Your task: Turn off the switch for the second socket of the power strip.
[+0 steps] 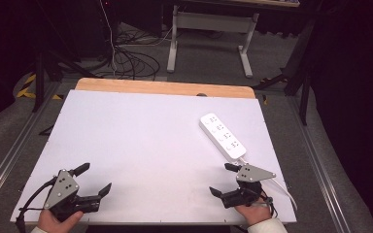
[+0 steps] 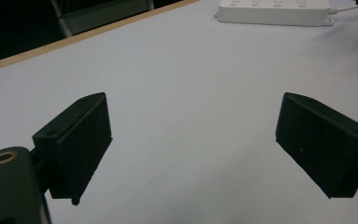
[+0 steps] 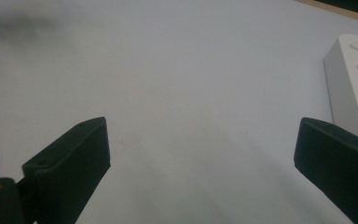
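Both tongs, left and right, were black with blocky jaws, each topped by a grey three-cornered plate dotted with screws; black cables trailed; white cuffs showed.

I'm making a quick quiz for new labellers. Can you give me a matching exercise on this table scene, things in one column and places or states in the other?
Things:
1. power strip
2. left tool
3. right tool
4. wooden edge

Places or states:
A. open, near the table's front left corner
B. along the far side of the table
C. lying flat on the right half of the white top
D. open, just in front of the power strip's cable end

Pairs: 1-C, 2-A, 3-D, 4-B
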### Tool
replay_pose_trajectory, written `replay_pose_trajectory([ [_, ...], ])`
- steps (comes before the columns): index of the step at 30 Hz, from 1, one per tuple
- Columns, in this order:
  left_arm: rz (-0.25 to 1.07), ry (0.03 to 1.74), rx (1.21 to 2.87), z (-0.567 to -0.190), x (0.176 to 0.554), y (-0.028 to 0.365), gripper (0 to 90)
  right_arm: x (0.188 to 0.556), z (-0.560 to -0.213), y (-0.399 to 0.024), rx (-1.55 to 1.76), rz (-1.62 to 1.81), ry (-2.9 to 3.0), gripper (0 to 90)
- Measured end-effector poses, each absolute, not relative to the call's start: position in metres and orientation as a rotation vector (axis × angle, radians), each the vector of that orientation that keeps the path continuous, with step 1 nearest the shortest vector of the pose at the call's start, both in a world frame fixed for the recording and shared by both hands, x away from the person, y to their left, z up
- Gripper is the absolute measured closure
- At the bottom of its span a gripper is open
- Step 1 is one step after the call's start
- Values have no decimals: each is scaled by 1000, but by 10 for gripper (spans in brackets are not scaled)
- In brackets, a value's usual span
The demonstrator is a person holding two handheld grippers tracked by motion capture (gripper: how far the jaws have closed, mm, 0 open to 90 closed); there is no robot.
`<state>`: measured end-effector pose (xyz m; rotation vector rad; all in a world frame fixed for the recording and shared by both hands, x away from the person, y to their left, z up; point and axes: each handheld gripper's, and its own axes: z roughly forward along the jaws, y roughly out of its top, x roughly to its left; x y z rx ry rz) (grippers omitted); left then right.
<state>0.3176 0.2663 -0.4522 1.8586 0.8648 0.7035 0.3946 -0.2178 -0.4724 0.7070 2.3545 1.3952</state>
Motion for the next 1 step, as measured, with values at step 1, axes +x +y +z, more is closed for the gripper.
replay_pose_trajectory([
  [1,700,865,1858,-452,317,266,114,395,-472,-218,706,1391,2354,44],
])
